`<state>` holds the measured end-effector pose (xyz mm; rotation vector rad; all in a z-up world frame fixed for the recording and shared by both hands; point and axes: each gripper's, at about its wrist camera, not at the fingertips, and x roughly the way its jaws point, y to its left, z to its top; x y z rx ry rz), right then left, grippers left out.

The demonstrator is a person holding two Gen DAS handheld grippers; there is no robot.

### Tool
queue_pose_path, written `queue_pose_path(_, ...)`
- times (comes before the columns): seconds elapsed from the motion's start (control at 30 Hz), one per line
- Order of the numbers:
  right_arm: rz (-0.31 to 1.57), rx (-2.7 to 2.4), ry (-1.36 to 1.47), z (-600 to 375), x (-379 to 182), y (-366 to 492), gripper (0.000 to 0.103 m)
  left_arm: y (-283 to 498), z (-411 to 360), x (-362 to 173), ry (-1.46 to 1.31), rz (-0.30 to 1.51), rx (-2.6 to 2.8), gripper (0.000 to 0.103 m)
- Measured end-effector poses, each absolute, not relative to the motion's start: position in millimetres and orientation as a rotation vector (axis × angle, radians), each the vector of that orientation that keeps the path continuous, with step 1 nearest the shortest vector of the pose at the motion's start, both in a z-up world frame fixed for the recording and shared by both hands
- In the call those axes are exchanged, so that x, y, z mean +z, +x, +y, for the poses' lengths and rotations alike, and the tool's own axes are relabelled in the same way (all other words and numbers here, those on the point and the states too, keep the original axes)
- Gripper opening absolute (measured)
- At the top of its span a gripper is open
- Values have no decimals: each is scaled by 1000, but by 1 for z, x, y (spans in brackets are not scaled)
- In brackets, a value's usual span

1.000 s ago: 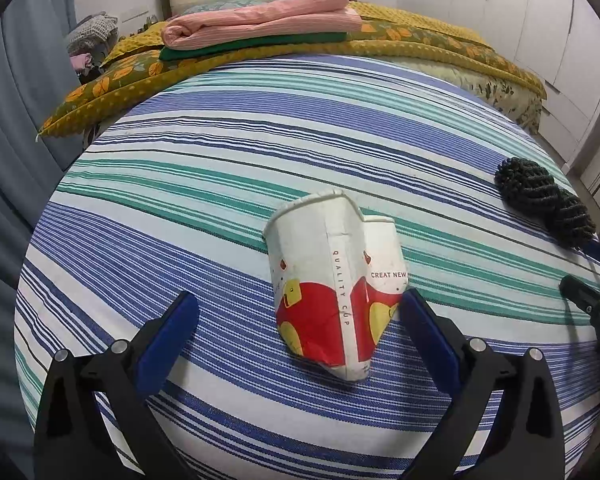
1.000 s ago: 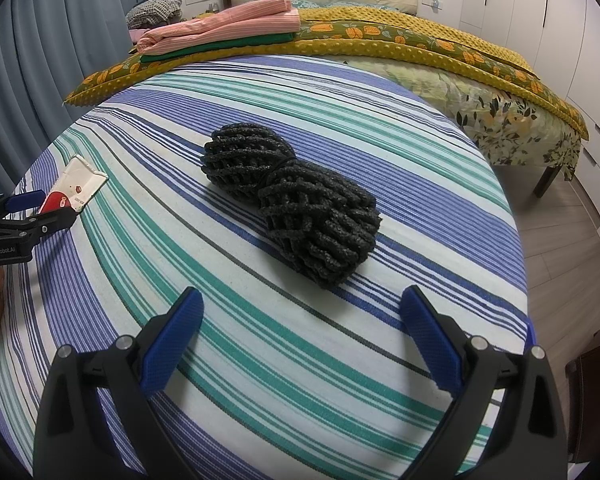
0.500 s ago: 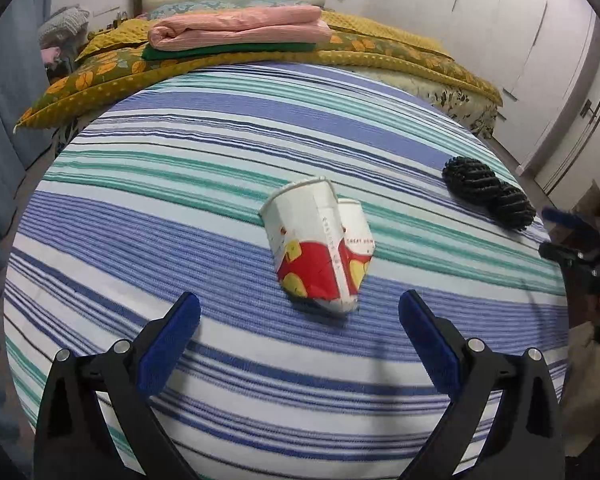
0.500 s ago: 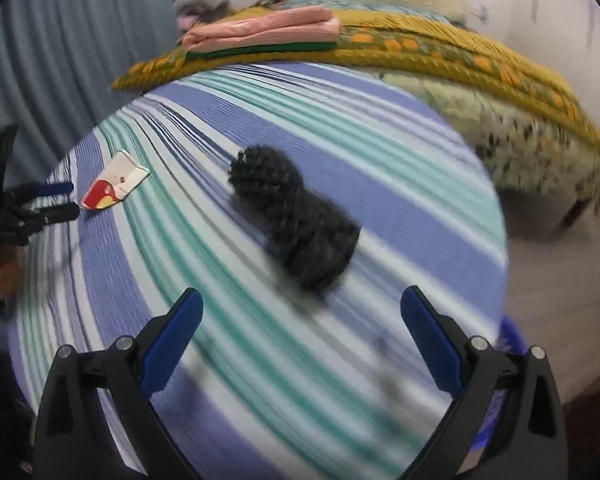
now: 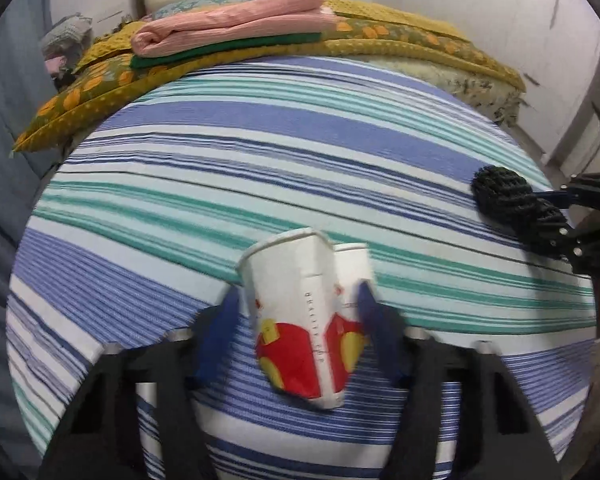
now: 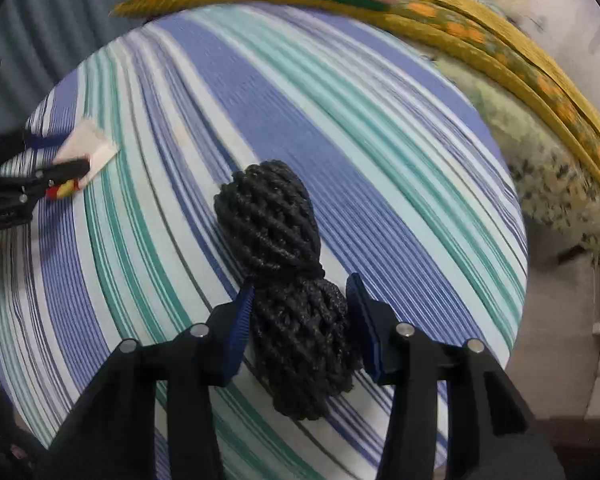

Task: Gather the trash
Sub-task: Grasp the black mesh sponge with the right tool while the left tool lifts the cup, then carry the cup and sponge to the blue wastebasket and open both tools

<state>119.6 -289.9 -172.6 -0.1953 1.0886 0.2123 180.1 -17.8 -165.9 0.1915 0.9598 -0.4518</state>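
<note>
Gripping both bits of trash at once, one per claw. Left claw (image 5: 298, 312): jaws have just been closing, blue pads now against both sides of the crushed cup (image 5: 304, 320), which lies on its side near the bed's (image 5: 260, 128) near edge, rim pointing up the bed. Right claw (image 6: 300, 320): jaws have just been closing too, pads squeezing the lower half of the black mesh wad (image 6: 284, 280) near the bed's right edge. Doing it well: keep the squeeze light on the cup, since it is already dented and looks likely to fold and slip; the mesh looks springy, so pinch deep, below its tied waist. Lift straight off the striped sheet to avoid snagging it. Both claws tilt steeply down toward the bed from its near side, the right one rolled off square. Far end: folded pink blanket (image 5: 236, 24) on a yellow quilt (image 5: 400, 40).
</note>
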Motion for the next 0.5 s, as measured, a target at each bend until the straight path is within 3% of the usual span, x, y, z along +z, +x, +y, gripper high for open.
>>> queue_pose_path(0.07,1052,228,-123,-298,-164,109,43,178,-18,-164,187,948,-472,31)
queue_pose_path(0.3,928,226,195,-369,-137,45,43,154,-42,-139,168,898,-536,29)
queue_pose_path(0.5,891,16,320,-464,-144,-9,43,109,-121,-102,179,868,-741,29)
